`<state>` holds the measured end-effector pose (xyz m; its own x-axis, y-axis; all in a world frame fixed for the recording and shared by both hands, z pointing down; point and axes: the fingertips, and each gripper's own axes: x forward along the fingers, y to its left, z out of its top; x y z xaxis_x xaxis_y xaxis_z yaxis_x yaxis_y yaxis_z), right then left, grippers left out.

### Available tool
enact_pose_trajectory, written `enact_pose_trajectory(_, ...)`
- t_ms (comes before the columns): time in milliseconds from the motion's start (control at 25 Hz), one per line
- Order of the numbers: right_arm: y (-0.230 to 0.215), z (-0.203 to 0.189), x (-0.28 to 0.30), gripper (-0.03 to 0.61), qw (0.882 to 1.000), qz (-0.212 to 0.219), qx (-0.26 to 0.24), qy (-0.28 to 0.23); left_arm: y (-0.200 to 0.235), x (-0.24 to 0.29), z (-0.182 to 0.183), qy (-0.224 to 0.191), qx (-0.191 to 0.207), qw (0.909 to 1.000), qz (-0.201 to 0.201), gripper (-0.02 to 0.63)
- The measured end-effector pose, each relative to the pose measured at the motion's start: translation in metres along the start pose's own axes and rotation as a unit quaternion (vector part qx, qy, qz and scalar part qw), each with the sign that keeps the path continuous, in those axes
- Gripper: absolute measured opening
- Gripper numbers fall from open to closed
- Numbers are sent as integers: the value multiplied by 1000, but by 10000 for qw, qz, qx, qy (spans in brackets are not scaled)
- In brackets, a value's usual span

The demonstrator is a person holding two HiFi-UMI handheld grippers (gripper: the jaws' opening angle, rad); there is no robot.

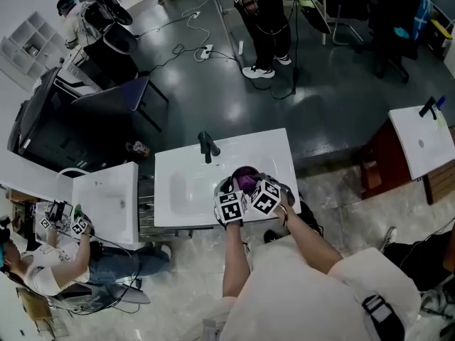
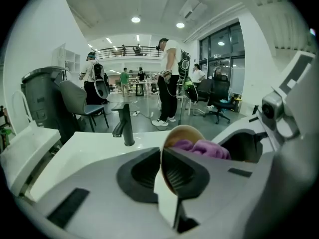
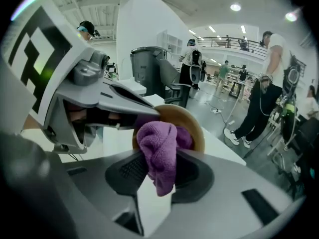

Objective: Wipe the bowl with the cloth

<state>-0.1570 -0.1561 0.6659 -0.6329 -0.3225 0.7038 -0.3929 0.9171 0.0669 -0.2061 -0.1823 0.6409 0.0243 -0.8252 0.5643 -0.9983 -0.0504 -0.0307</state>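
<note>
Pinching the wall of a tan bowl (image 2: 182, 132) edge-on between its 2 jaws, the left gripper (image 2: 162, 171) holds it tipped on its side above the white sink counter (image 1: 266, 151), over the counter's front right part. The dark faucet (image 2: 123, 126) stands behind and to the left. The right gripper (image 3: 158, 171) has its 2 jaws clamped on a purple cloth (image 3: 158, 151). The cloth's bunched upper part lies pressed into the bowl's hollow, and a short tail hangs below the pads. Both grippers sit close together in the head view.
</note>
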Motion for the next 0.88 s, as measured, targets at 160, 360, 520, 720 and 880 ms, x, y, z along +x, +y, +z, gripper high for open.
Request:
enact_pose_trajectory(160, 21, 6, 3, 114, 9995, 314, -45, -52, 5, -3, 0, -5, -250, 9997, -3, 21)
enact_pose_trajectory(360, 17, 14, -3, 112, 9984, 423, 99, -353, 5, -3, 3, -122, -618, 9979, -180, 21)
enact_pose_trajectory(520, 1, 17, -14, 110, 9956, 321, 524, -712, -8, -4, 9, -137, -731, 9956, -565, 21)
enact_pose_trajectory(720, -14, 15, -20, 110, 9942, 119, 653, -848, -17, 1, 8, -4, -572, 9951, -813, 20)
enact_pose_trajectory(880, -37, 10, -24, 109, 9912, -170, 1012, -833, -33, 7, -4, 463, 232, 9958, -760, 15)
